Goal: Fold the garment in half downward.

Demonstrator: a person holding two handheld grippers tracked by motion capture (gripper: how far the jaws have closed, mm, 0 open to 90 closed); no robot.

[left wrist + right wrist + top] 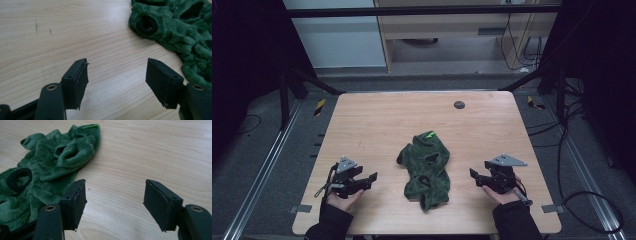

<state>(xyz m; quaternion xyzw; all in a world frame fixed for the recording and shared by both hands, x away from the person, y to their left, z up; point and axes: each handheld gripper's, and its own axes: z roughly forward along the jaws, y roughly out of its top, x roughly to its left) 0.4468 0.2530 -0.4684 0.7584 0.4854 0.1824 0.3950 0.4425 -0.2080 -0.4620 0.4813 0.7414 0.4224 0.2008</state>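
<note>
Flanking the green fleece garment (425, 169), your left gripper (371, 178) and right gripper (473, 174) both sit wide with nothing between the jaws. From above, you see the garment crumpled mid-table (377, 120) between them. Your left gripper view adds a black-lined opening (147, 25); your right gripper view shows a bright green edge (91, 126).

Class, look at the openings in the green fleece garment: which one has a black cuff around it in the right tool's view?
The round opening at the left of the garment; the others nearby are edged in plain green fleece.
</note>
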